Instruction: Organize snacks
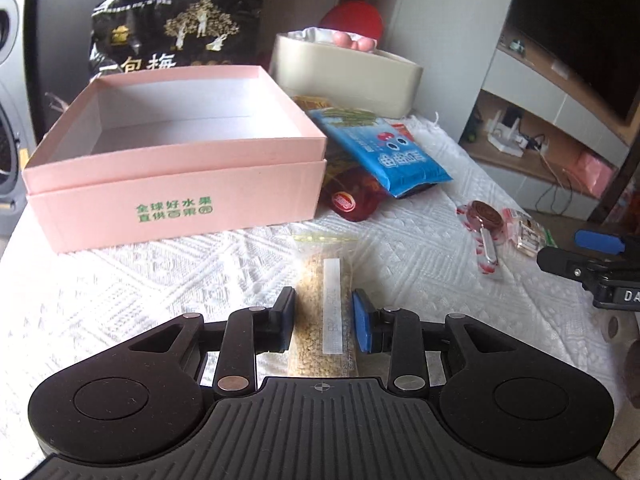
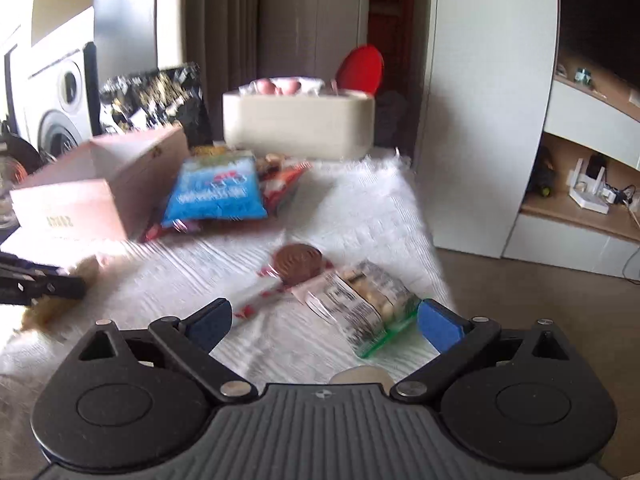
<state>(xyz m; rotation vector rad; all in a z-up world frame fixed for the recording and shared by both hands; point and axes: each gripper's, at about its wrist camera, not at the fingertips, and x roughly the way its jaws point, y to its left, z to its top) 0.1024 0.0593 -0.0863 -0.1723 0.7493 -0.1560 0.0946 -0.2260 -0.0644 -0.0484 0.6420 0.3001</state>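
A clear bag of tan grain snack (image 1: 320, 288) lies on the white cloth, and my left gripper (image 1: 323, 320) has its jaws on either side of it, touching its sides. An open, empty pink box (image 1: 176, 184) stands to the left behind it. My right gripper (image 2: 324, 322) is open above a clear pack of round sweets (image 2: 360, 304) and a chocolate lollipop (image 2: 298, 262). The right gripper also shows at the right edge of the left wrist view (image 1: 592, 256). A blue snack bag (image 1: 384, 148) lies on other packets beside the box.
A beige tub (image 1: 352, 76) with pink items stands at the back. A large black snack bag (image 1: 172, 32) leans behind the pink box. A red packet (image 1: 352, 196) lies under the blue bag. The table's right edge drops to the floor near shelves (image 2: 580, 208).
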